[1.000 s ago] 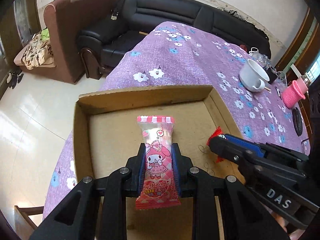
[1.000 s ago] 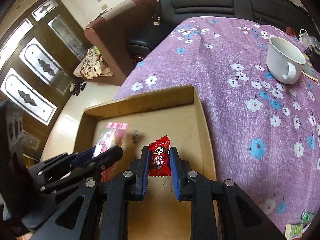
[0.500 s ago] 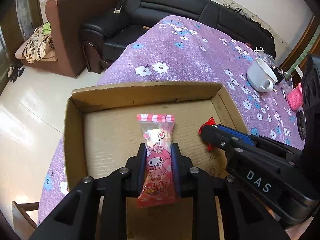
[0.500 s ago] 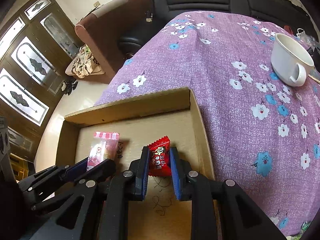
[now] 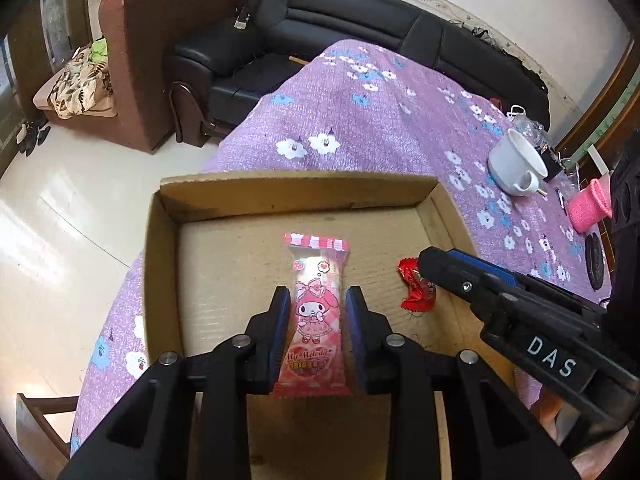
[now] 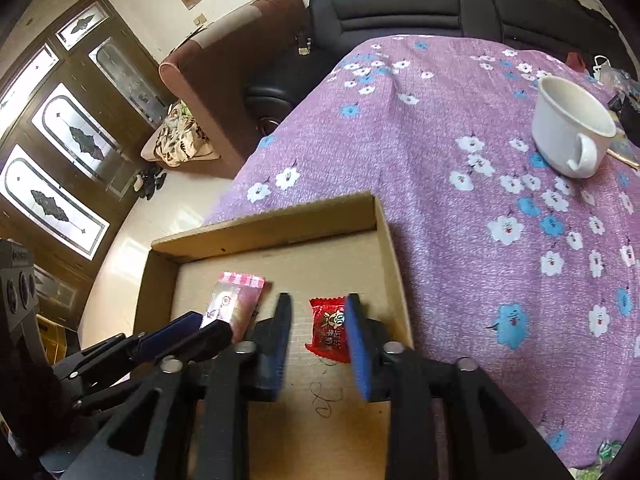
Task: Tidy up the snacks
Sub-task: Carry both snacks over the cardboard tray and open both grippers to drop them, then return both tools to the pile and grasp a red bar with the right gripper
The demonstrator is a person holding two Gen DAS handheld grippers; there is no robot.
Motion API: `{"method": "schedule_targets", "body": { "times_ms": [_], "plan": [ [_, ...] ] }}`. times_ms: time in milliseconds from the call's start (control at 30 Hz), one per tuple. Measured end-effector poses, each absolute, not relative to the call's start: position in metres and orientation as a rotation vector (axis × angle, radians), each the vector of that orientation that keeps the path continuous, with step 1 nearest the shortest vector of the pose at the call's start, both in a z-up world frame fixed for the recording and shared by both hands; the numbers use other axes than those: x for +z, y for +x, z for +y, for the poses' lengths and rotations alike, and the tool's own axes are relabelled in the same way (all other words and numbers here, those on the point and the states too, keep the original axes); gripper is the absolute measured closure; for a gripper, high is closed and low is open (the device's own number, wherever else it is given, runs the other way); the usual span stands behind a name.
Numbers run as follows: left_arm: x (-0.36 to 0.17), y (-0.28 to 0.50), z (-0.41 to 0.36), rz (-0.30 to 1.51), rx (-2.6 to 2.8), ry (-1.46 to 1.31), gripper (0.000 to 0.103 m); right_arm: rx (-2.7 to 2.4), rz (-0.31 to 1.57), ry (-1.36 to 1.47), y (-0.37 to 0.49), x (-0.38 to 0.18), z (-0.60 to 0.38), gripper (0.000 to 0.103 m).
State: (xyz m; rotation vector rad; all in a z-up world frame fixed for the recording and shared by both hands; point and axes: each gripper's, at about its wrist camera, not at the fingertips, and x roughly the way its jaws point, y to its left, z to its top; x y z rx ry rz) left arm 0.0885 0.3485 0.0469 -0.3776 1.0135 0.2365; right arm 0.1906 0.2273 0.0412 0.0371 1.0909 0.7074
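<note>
- Looking along the left gripper (image 5: 316,334): its jaws have just been opening and stand narrowly apart, the pink snack packet (image 5: 316,316) between them on the cardboard box (image 5: 296,190) floor. A pad may drag the packet on lifting away; its near end is hidden.
- From the right wrist, the right gripper (image 6: 318,340) has just been opening around the red candy (image 6: 329,330), which touches the right pad and could cling. Whether it lies flat is unclear.
</note>
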Motion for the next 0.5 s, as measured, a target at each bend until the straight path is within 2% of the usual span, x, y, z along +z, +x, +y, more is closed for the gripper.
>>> {"method": "schedule_targets", "body": {
  "times_ms": [233, 400, 500],
  "plan": [
    [0.069, 0.069, 0.336, 0.973, 0.216, -0.354, 0.075, 0.731, 1.005, 0.052, 0.171, 0.067, 0.190, 0.065],
    [0.090, 0.046, 0.313, 0.911, 0.180, -0.316, 0.074, 0.707, 0.913, 0.067, 0.138, 0.083, 0.126, 0.065],
    [0.102, 0.030, 0.292, 0.870, 0.146, -0.291, 0.069, 0.702, 0.885, 0.087, 0.117, 0.088, 0.079, 0.065]
  ]
}}
